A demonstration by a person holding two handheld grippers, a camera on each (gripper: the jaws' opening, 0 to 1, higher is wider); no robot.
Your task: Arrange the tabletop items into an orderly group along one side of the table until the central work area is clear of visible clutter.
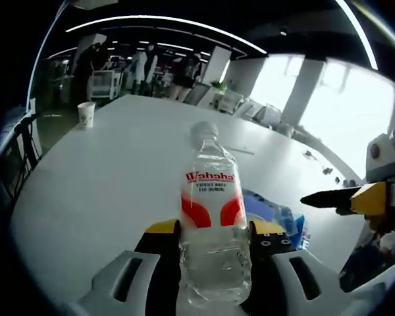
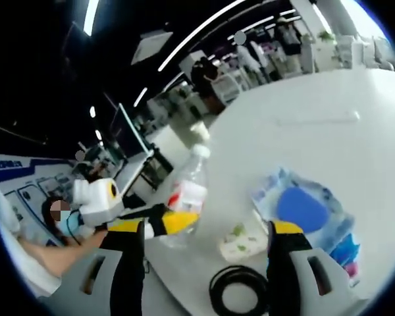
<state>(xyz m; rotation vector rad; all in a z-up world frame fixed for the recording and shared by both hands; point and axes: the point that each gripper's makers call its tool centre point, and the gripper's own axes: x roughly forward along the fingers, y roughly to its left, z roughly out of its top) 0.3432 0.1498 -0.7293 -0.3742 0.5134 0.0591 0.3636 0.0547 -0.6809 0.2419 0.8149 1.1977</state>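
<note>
Left gripper view looks across a broad white table [image 1: 105,178] whose middle and far end are mostly bare, which suits a task meant to free the central area. Only a paper cup [image 1: 86,114] stands near the far left edge, well apart from everything else, and it probably has to join the group later.

Next in size, the clear water bottle [image 1: 212,217] with a red and white label stands upright between the jaws of the left gripper [image 1: 214,240]. The yellow pads press its sides just below the label, so the tongs are clenched on it, low on the body where a tall light bottle is steadier to carry. In the right gripper view the same bottle [image 2: 187,197] sits close to the table's near edge, with the left gripper [image 2: 155,224] reaching in around it.

The right gripper [image 2: 207,253] hangs released, jaws wide apart and holding nothing, over the near edge, where the clutter is gathered. A blue and clear plastic package [image 2: 309,210] lies there; beside it is a small white packet with green print [image 2: 245,242], and nearest the edge a coiled black cable [image 2: 240,293]. That cluster reads as the orderly side group, so the bottle seems bound for a spot beside it.
</note>
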